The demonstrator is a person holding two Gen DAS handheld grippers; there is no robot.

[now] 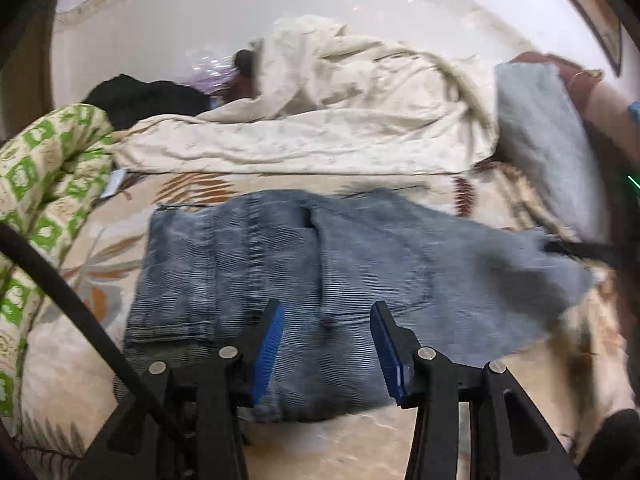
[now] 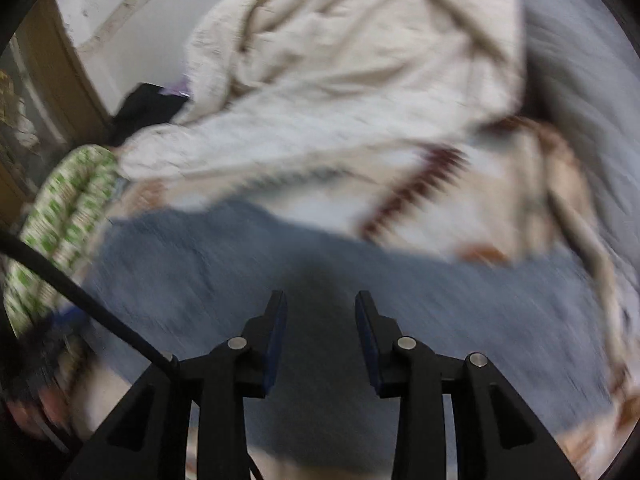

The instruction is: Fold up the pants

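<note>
Left wrist view, left claw [image 1: 327, 312] part open above jeans [image 1: 248, 264], gripping nothing, right claw [image 2: 321, 300] likewise released.

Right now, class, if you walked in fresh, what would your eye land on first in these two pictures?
First, the folded blue jeans lying flat on the leaf-print bedsheet, right in front of the open left gripper. Behind them a rumpled cream blanket is heaped across the bed, with a green-and-white patterned quilt bunched at the left edge. The right gripper, also open, hangs over the jeans in a heavily blurred view.
</note>
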